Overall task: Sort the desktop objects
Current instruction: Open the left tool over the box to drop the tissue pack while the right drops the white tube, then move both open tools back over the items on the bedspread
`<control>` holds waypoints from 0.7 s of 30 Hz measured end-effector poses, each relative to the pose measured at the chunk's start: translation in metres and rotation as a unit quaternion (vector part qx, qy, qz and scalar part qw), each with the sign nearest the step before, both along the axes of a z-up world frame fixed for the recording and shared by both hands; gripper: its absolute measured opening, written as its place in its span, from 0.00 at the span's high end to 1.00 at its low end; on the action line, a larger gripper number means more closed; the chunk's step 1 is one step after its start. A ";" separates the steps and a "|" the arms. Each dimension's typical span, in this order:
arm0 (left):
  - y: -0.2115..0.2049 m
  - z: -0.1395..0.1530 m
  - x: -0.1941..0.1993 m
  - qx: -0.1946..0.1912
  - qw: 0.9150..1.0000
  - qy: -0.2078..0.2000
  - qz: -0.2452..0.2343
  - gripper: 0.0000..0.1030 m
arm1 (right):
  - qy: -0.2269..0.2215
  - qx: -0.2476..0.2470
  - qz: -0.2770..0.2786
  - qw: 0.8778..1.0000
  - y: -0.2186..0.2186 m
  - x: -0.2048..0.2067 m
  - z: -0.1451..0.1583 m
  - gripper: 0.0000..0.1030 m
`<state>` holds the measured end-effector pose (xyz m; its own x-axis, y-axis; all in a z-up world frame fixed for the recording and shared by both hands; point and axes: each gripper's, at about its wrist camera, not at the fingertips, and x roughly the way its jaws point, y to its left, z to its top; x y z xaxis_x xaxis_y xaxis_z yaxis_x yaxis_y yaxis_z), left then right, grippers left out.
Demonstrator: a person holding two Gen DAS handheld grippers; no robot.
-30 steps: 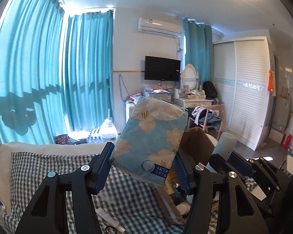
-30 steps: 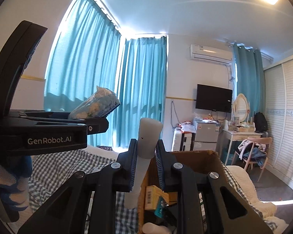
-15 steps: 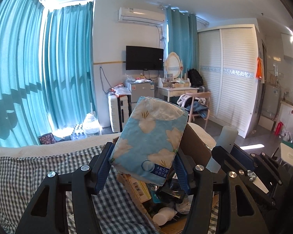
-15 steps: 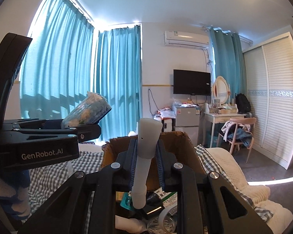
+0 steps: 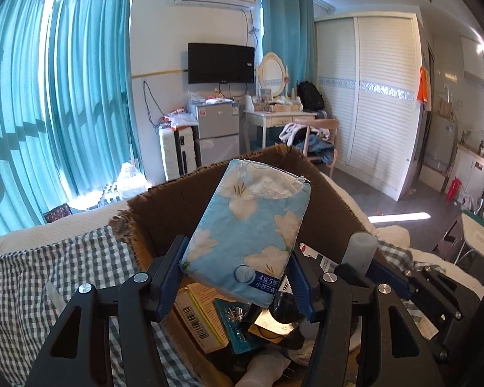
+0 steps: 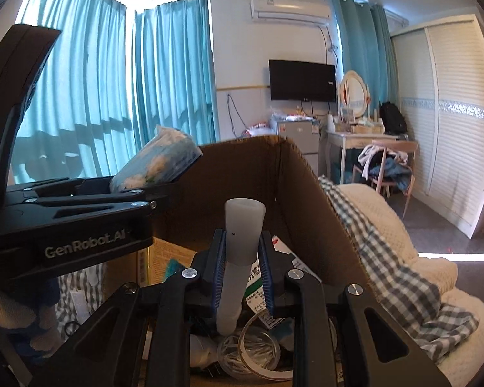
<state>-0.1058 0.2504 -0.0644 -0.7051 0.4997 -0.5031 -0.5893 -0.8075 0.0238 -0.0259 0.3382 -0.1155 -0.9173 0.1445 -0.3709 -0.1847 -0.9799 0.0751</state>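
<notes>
Box, brown cardboard, sits on a checked cloth and is the sorting target; torn rim at its left corner. Both grippers hang over its open top.

Contents seen in both wrist views: flat cartons, one with a barcode; a green-and-white carton with Chinese print too small to read; a teal blister card; a tape roll; a white bottle-like item. Judgement: sorting is well along, several items boxed. Two items in hand are left to drop. What is left outside the box cannot be told from these views.

Left gripper: jaws clamped on the lower sides of a tissue pack, held tilted above the box interior, not touching the contents. Pack is blue with white lilies; label reads "4层5张" and a second line, partly hidden.

Right gripper: jaws clamped on a white tube, upright, flared cap on top, lower end just above the tape roll. Contact there cannot be told.

Left gripper body, in the right wrist view, carries "GenRobot.AI".
</notes>
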 end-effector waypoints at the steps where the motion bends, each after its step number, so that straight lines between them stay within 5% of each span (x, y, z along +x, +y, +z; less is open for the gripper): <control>1: 0.004 -0.004 -0.005 -0.006 1.000 -0.003 0.000 0.42 | -0.014 -0.004 0.002 1.000 0.002 -0.005 -0.005 0.81; 6: 0.018 -0.024 -0.021 -0.041 0.999 -0.027 0.013 0.36 | -0.026 -0.012 0.000 1.000 0.004 -0.010 -0.013 0.81; 9: 0.013 -0.023 -0.020 -0.027 0.999 -0.029 0.015 0.22 | -0.025 0.006 0.005 1.000 -0.002 -0.011 -0.010 0.76; 14: -0.005 -0.002 -0.013 -0.005 1.000 -0.016 0.019 0.18 | -0.019 0.028 -0.001 0.999 -0.011 -0.008 -0.006 0.72; 16: -0.018 0.008 -0.011 0.000 1.000 -0.009 0.029 0.17 | -0.009 0.042 -0.007 0.999 -0.016 -0.005 -0.002 0.52; 21: -0.062 0.036 -0.002 0.006 0.998 0.016 0.057 0.08 | 0.022 0.047 -0.009 0.999 -0.022 0.006 0.014 0.34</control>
